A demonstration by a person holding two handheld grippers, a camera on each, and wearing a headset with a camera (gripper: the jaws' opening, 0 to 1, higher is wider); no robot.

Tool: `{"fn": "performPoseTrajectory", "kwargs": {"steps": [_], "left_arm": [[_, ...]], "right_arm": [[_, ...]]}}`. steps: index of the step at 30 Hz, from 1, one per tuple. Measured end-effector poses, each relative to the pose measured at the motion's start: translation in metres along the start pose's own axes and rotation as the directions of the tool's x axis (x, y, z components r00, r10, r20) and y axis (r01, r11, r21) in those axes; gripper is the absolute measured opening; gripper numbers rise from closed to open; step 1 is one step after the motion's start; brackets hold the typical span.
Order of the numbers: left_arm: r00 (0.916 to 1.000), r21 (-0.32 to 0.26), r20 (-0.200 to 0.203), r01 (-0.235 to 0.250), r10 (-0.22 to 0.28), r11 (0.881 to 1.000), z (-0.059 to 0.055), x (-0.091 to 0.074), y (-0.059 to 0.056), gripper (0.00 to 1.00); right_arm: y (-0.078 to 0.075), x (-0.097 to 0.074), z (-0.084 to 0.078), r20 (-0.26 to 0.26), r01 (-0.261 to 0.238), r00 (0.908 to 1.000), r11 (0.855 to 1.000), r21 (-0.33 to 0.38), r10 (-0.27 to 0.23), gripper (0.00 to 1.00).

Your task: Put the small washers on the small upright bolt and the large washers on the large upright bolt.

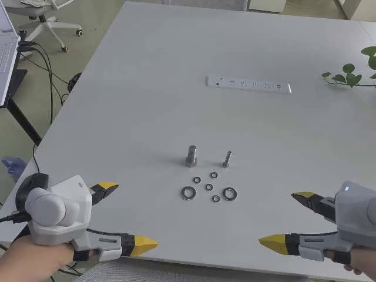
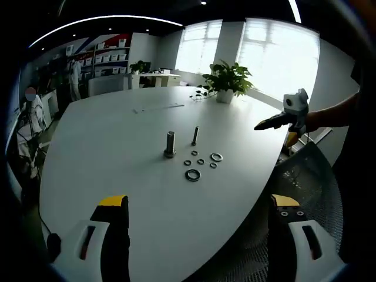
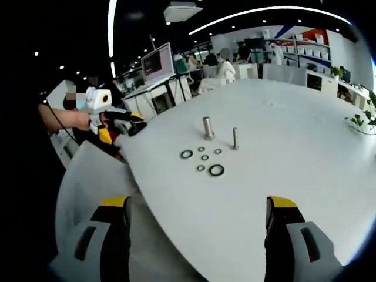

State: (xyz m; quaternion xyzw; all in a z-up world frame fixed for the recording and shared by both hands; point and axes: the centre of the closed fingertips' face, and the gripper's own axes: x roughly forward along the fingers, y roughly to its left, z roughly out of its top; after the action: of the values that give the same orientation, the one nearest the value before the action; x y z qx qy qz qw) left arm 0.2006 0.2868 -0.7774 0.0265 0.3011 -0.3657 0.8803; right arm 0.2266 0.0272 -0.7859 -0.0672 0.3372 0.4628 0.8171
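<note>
Finding: the large upright steel bolt (image 1: 191, 156) stands on its head about midway between the desk's left and right edges, nearer the near edge than the far one. The small upright steel bolt (image 1: 227, 158) stands just beside it toward the right edge, and the two are not touching. On their near-edge side lie the washers, flat, with none on a bolt. The two large steel ring washers (image 1: 188, 192) sit at the outer ends of the cluster and the four small steel ring washers (image 1: 209, 187) lie between them, all apparently apart from one another. The pale grey desk (image 1: 147, 106) also carries a white power strip (image 1: 248, 84) well off toward the far edge and a green leafy sprig (image 1: 351, 73) at the right edge. My yellow-tipped left gripper (image 1: 128, 214) and right gripper (image 1: 286, 218) hover at the near edge on either side of the cluster, both spread wide and empty. Assessment: the task is not begun and the first pick is in hand. I should take one outer washer, coming down steeply so that one tip gets under its rim. I should narrow the jaws beforehand so that I do not scatter its neighbours. I should then carry it level over the matching bolt and release only once the hole is centred on the shank.
</note>
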Motion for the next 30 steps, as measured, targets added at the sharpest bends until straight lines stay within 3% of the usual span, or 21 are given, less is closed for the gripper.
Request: {"fn": "performPoseTrajectory", "kwargs": {"steps": [17, 26, 30], "left_arm": [[1.0000, 0.004, -0.004, 0.000, 0.000, 1.000, 0.006, -0.002, -0.008, 0.98], [0.9999, 0.007, -0.013, 0.011, -0.011, 1.000, 0.004, 0.000, -0.013, 0.98], [0.9998, 0.016, -0.015, 0.017, -0.016, 1.000, 0.006, 0.000, -0.014, 0.97]], "right_arm": [[0.004, -0.005, -0.006, 0.001, 0.021, 0.9998, 1.000, 0.008, -0.021, 0.94], [-0.003, -0.005, 0.001, -0.030, 0.048, 0.9983, 0.999, -0.023, -0.049, 0.94], [-0.003, -0.001, 0.003, -0.069, 0.041, 0.9966, 0.998, -0.053, -0.045, 0.90]]}}
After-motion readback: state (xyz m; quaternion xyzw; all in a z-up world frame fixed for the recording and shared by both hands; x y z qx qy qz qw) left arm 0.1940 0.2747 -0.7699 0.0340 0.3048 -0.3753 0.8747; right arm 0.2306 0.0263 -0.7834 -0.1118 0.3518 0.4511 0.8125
